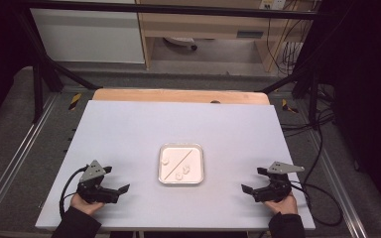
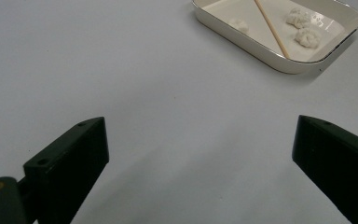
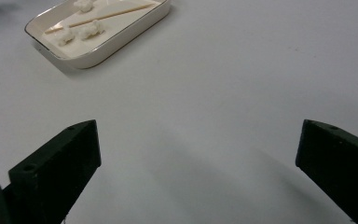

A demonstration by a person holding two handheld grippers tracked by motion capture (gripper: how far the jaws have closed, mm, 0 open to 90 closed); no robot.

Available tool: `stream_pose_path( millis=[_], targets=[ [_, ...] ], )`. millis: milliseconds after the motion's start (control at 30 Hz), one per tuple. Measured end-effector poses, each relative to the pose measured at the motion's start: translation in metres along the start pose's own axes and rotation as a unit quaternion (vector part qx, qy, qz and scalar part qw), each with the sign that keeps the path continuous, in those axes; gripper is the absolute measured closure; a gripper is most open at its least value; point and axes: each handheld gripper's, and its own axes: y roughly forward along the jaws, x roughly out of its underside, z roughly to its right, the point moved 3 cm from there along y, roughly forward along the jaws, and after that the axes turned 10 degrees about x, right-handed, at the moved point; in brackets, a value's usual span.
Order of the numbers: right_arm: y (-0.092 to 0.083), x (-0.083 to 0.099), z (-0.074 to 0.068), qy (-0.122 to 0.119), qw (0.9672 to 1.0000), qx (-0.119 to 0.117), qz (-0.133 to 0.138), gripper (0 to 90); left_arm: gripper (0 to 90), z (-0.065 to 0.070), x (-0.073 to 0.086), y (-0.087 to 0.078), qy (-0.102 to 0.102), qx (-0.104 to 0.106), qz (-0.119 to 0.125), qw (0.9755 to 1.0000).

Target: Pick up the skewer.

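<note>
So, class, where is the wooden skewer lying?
In the high view, the wooden skewer lies diagonally across the white tray at table centre, between three white lumps.

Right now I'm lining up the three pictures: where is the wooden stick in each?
High view: wooden stick lies diagonally across the tray, mid-table.
Left gripper view: stick upper right, in the tray.
Right gripper view: stick upper left.
Shared landmark: two white lumps together on one side, one alone on the other.

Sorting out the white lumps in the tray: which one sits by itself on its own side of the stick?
The lump at the tray's left, alone on that side of the diagonal stick; the other two lumps sit together across it.
</note>
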Motion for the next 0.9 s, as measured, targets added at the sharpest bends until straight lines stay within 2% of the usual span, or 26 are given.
stream_pose_path(
  millis=[900],
  targets=[
    [-0.0010,-0.0017,-0.0006,-0.001,1.0000,0.002,0.004,0.6,3.5,0.0050,-0.0089,0.0035,0.004,-0.001,-0.003,1.0000]
  ],
)
